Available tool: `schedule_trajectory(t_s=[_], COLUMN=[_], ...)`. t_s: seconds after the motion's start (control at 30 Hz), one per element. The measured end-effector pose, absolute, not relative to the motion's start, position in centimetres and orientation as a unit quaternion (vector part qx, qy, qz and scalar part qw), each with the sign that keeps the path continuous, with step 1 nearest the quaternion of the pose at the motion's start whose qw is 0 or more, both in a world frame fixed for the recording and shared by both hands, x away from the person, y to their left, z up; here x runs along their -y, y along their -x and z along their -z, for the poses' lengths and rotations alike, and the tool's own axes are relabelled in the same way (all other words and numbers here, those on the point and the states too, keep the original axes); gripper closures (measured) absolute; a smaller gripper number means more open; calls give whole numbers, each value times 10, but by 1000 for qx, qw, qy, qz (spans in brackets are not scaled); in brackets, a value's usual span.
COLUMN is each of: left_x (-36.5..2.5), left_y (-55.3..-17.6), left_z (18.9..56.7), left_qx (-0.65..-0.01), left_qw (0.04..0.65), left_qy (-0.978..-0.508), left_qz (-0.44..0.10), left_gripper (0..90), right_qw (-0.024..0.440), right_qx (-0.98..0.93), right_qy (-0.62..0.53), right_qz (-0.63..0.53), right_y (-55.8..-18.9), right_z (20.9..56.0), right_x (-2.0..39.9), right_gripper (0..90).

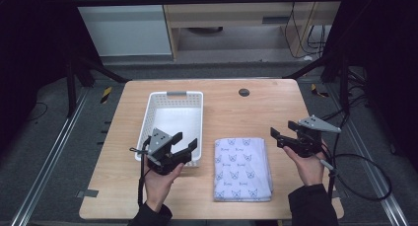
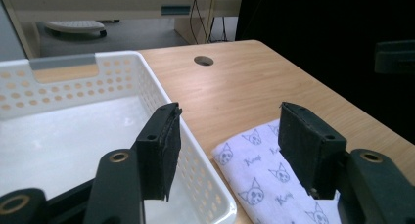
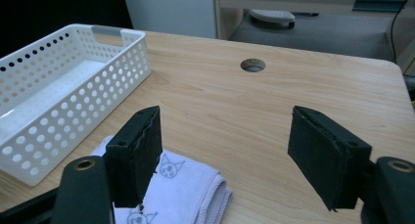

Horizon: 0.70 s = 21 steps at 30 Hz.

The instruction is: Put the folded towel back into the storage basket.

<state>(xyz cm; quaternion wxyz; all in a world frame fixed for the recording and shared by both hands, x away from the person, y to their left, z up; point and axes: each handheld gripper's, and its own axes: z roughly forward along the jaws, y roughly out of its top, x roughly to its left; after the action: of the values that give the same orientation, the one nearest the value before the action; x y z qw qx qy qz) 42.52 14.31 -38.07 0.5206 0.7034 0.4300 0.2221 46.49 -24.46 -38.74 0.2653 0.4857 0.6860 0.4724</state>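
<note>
High view: folded cloth (image 1: 243,169) lies between the released left hand-held gripper (image 1: 187,142) and released right hand-held gripper (image 1: 276,137).

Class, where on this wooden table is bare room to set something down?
Free: the far right of the wooden table, between white perforated plastic basket and table edge, around the round cable hole. Crowded: the near middle, where the folded cat-print cloth lies.

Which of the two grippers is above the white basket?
The left gripper: its open jaws hang over the white basket's near right corner. The right gripper is held right of the folded cloth, away from the basket.
</note>
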Motion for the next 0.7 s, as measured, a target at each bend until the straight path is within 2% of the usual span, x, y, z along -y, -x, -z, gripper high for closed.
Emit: schedule_trajectory(t_s=[0.7], left_x=[-100], left_y=[-408], left_z=[422], left_qx=[-415], left_qw=[491], left_qy=[-741], left_qz=[-195], left_gripper=[435], right_qw=[236], right_qx=[-713], right_qy=[-484], right_qz=[-448], right_y=[-476], right_z=[418], right_x=[237], right_gripper=[288])
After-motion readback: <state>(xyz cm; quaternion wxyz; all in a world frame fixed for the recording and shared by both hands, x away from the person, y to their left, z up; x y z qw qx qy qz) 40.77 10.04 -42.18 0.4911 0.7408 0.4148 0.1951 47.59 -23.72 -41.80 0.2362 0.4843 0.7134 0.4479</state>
